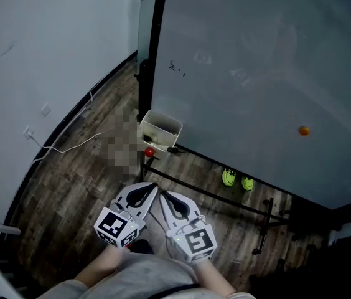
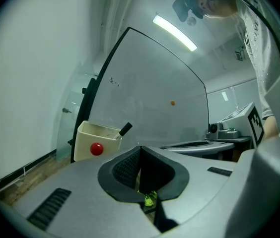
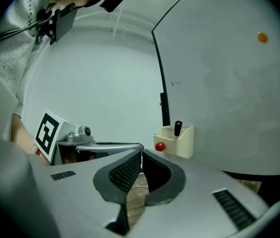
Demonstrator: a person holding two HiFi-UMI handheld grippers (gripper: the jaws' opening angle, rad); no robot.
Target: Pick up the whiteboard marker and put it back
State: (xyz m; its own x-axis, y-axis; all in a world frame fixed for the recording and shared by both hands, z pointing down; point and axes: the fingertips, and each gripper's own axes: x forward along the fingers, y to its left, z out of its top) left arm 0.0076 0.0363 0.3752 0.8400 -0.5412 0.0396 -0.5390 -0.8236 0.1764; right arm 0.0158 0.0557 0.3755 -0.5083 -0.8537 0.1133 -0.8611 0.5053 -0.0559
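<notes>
The whiteboard marker (image 2: 125, 129) has a black cap and stands tilted in a cream holder box (image 1: 160, 129) at the whiteboard's lower left corner. It also shows in the right gripper view as the marker (image 3: 177, 128) poking out of the box (image 3: 175, 141). My left gripper (image 1: 152, 190) and right gripper (image 1: 163, 197) are held side by side low over the wooden floor, close to my body and well short of the box. Both point toward the board. The left gripper (image 2: 140, 150) and the right gripper (image 3: 141, 155) have their jaws together with nothing between them.
A red round magnet (image 1: 149, 152) sits on the box front. An orange magnet (image 1: 304, 130) is on the whiteboard (image 1: 256, 73). The board's black stand bars (image 1: 225, 198) run along the floor by two yellow-green objects (image 1: 238, 180). A white cable (image 1: 70, 145) trails from the left wall.
</notes>
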